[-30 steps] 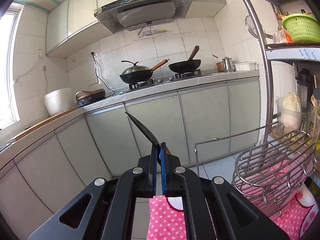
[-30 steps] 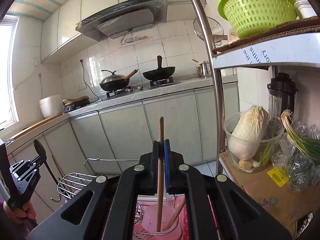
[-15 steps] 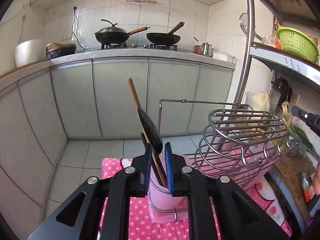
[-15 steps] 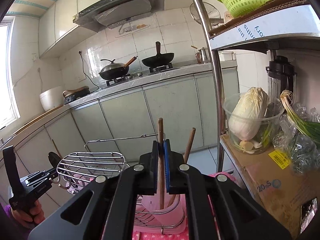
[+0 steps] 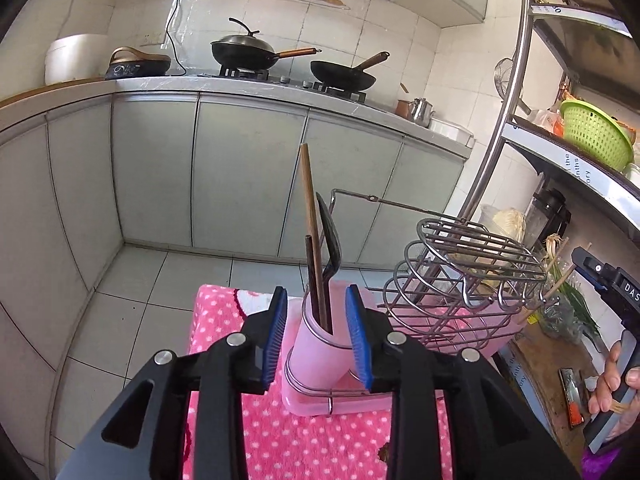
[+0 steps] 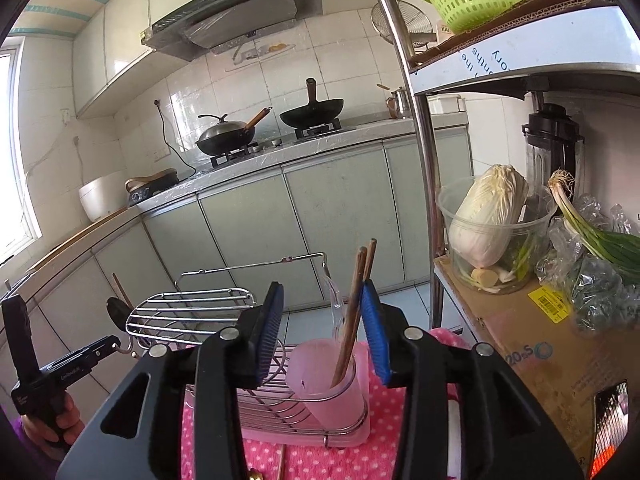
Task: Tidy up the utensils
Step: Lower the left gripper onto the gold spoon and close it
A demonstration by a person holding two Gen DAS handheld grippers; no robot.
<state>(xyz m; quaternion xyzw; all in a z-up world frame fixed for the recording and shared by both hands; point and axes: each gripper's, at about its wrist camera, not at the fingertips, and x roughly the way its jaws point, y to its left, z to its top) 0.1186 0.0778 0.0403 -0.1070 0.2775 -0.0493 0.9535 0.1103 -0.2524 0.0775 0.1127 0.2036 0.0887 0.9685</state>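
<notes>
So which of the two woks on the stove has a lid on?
The left wok, the one with the lighter wooden handle. It carries a domed lid with a knob; the right wok sits open.

A pink utensil cup (image 5: pixel 320 344) is standing upright in one end of a wire dish rack (image 5: pixel 460 280), holding a black spatula (image 5: pixel 330 236) and two wooden sticks (image 5: pixel 310 216), all leaning slightly. In the right wrist view, another pink cup (image 6: pixel 320 376) is holding two wooden chopsticks (image 6: pixel 354 312), tilted right.
</notes>
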